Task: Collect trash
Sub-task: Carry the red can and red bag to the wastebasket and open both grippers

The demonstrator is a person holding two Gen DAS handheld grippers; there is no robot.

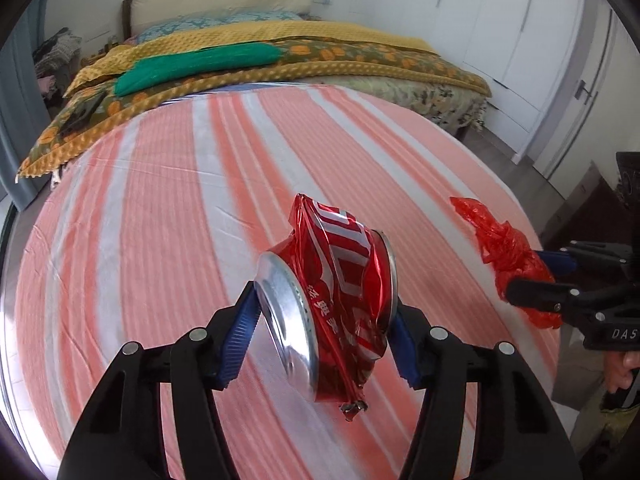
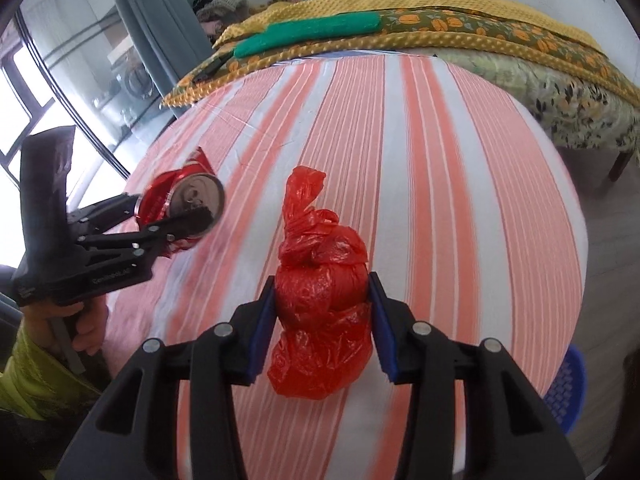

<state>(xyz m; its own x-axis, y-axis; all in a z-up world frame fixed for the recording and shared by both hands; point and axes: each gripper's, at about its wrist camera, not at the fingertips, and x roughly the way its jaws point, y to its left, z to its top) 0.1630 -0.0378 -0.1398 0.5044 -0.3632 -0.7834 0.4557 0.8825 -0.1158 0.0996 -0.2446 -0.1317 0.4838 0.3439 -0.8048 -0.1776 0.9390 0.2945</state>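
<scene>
Beyond striped sheet (image 1: 160,240), yellow quilt (image 1: 340,32) (green cloth (image 1: 192,64) atop), blue basket (image 2: 566,392)

left tool (image 1: 324,320): clamped on crushed can | right tool (image 2: 322,312): clamped on knotted bag, both raised

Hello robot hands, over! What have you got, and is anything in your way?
Left gripper shut on crushed red can. Right gripper shut on knotted red bag. Both held above striped sheet. Nothing in the way; blue basket low right.
</scene>
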